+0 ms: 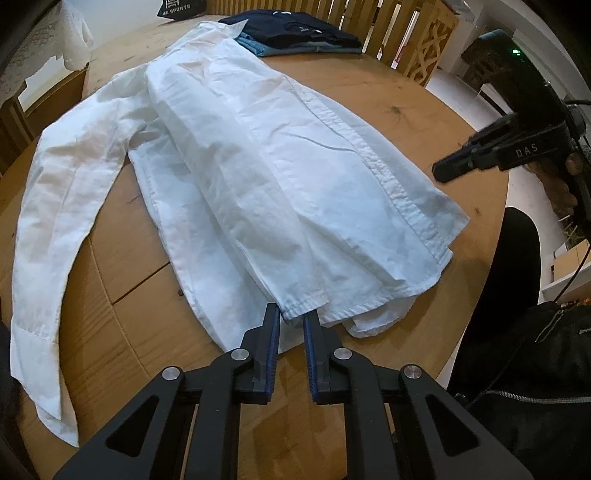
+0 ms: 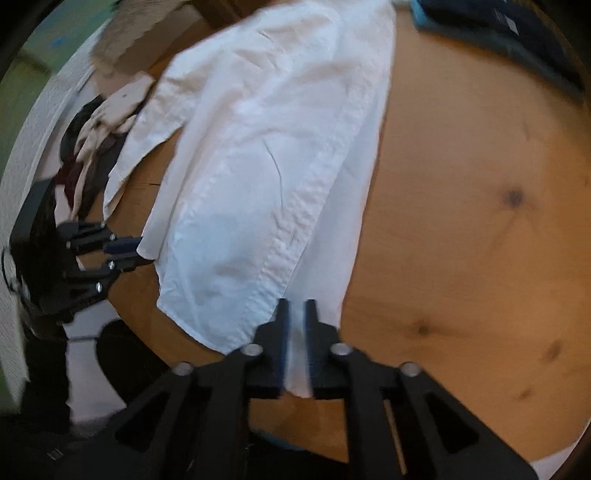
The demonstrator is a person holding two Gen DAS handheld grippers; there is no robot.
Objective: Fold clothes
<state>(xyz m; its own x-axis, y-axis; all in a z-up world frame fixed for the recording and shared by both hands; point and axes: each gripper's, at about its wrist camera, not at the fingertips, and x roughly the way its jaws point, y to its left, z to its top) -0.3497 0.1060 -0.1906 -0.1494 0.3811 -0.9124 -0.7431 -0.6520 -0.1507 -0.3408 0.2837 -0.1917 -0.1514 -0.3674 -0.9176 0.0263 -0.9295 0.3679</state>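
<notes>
Pinching a cuff-like end of white cloth at the near edge, the left gripper (image 1: pixel 291 317) is holding its blue-padded fingers (image 1: pixel 274 343) close on either side of the fabric, low over the wooden table (image 1: pixel 406 110); the fingertips are flanking the cloth, so I judge it to be gripping, though a sliver of gap is showing. The right gripper (image 2: pixel 295 317) is clenching a strip of the same white shirt (image 1: pixel 258 166) between its pads in its own blurred view, apparently at the hem corner on the buttoned-edge side; seen from the left wrist camera it is hovering off to the right with its fingers looking closed, and the cloth in it is not visible from that angle. Both grips are sitting at the near end of the garment, which seems meant to give control of two points so a panel or sleeve can be carried across evenly. The shirt is lying lengthwise on the table with its collar toward the far side, one sleeve folded in along the body and the other sleeve (image 1: pixel 55 221) stretching out flat to the left. That is fitting a fold partway made. Beyond the collar, a stack of folded dark and blue clothes (image 1: pixel 295 33) is resting near the table's far edge, clear of the working area.
</notes>
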